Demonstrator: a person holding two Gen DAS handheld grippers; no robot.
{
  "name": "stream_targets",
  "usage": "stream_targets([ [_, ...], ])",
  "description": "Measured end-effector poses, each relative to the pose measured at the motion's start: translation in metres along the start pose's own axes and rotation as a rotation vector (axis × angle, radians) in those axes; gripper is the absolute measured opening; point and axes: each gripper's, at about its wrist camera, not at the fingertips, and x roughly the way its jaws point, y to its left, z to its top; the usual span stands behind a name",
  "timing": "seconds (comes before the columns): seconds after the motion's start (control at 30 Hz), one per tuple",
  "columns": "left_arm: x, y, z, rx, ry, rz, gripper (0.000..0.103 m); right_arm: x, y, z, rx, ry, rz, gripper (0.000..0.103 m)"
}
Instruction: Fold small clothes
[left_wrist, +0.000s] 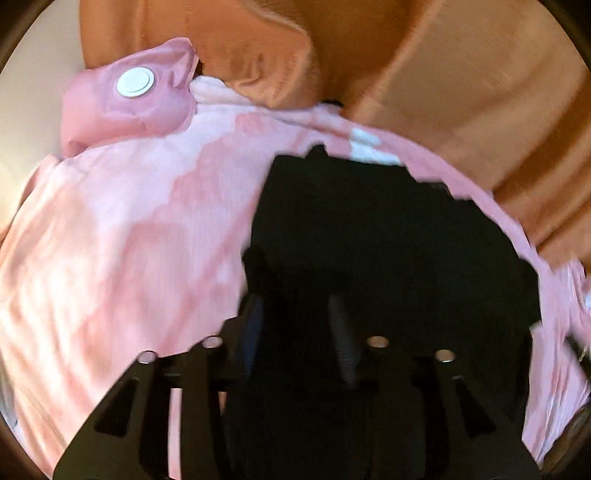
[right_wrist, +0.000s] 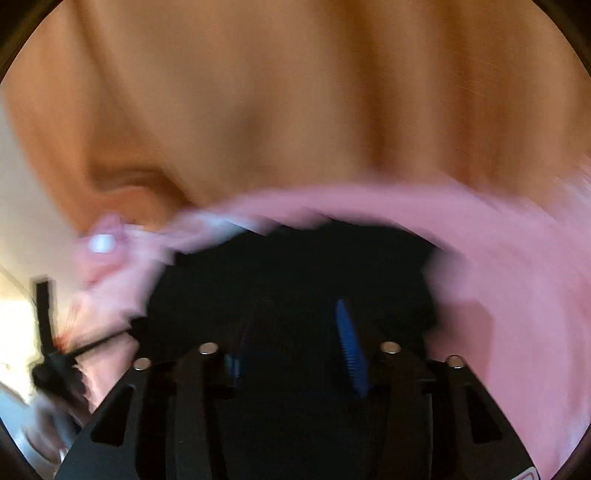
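A person is working two hand-held grippers over a pink tie-dyed garment (left_wrist: 122, 236) that is spreading across a rumpled orange cloth (left_wrist: 461, 92), and everything here is placed against that pink garment. A plain pink fabric tab with a white snap button (left_wrist: 135, 83) is sitting at the garment's far left corner, touching the orange cloth behind it. A black garment (left_wrist: 388, 229) is lying on top of the pink one, toward its right side, directly ahead of the left gripper (left_wrist: 295, 314), whose jaws are standing apart with a moderate gap and nothing visibly pinched between them. The right gripper (right_wrist: 291, 332) is seeing the same black piece over the pink one, heavily blurred; its jaws are likewise standing apart, one blue ribbed pad (right_wrist: 351, 347) showing. The step in hand seems to be reaching for the black piece to begin or continue a fold. The next move probably calls for closing each gripper on an edge of the black fabric alone, without catching the pink layer beneath.
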Motion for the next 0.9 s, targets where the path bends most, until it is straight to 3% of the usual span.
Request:
stream_targets([
  [0.07, -0.016, -0.001, -0.025, 0.038, 0.046, 0.001, 0.054, -0.027, -0.054, -0.057, 0.069, 0.113, -0.028, 0.049],
  [0.13, -0.031, 0.006, -0.060, 0.055, 0.085, 0.019, 0.068, -0.039, -0.074, -0.094, 0.090, 0.205, -0.012, 0.049],
  [0.23, -0.049, 0.018, -0.119, 0.070, 0.167, 0.032, 0.069, -0.060, -0.086, -0.147, 0.076, 0.306, 0.032, 0.049],
  [0.33, -0.057, 0.034, -0.170, 0.037, 0.227, 0.083, 0.069, -0.074, -0.081, -0.174, 0.035, 0.289, 0.056, 0.051],
  [0.4, -0.073, 0.040, -0.193, 0.029, 0.176, 0.111, 0.070, -0.084, -0.079, -0.185, 0.024, 0.280, 0.084, 0.051],
  [0.47, -0.079, 0.047, -0.205, -0.024, 0.186, 0.073, 0.074, -0.088, -0.082, -0.195, 0.034, 0.273, 0.130, 0.051],
  [0.5, -0.083, 0.048, -0.210, -0.039, 0.150, 0.069, 0.075, -0.090, -0.081, -0.197, 0.025, 0.263, 0.133, 0.051],
  [0.57, -0.082, 0.045, -0.212, -0.020, 0.129, 0.090, 0.074, -0.076, -0.063, -0.201, 0.025, 0.248, 0.153, 0.045],
  [0.6, -0.081, 0.043, -0.211, -0.016, 0.121, 0.107, 0.072, -0.067, -0.049, -0.202, 0.035, 0.244, 0.166, 0.030],
  [0.63, -0.081, 0.042, -0.211, -0.012, 0.111, 0.118, 0.060, -0.063, -0.048, -0.203, 0.046, 0.249, 0.186, 0.007],
  [0.67, -0.082, 0.040, -0.211, -0.003, 0.101, 0.126, 0.054, -0.056, -0.043, -0.201, 0.065, 0.253, 0.207, 0.007],
  [0.7, -0.083, 0.041, -0.209, 0.004, 0.098, 0.128, 0.035, -0.054, -0.039, -0.198, 0.081, 0.237, 0.211, 0.007],
  [0.73, -0.085, 0.044, -0.207, -0.003, 0.098, 0.098, 0.003, -0.062, -0.038, -0.197, 0.078, 0.208, 0.227, 0.006],
  [0.8, -0.091, 0.051, -0.207, -0.057, 0.118, 0.013, 0.005, -0.083, -0.034, -0.194, 0.045, 0.141, 0.230, 0.006],
  [0.9, -0.117, 0.041, -0.212, -0.027, 0.066, 0.001, 0.004, -0.111, -0.031, -0.184, 0.010, 0.073, 0.223, 0.005],
])
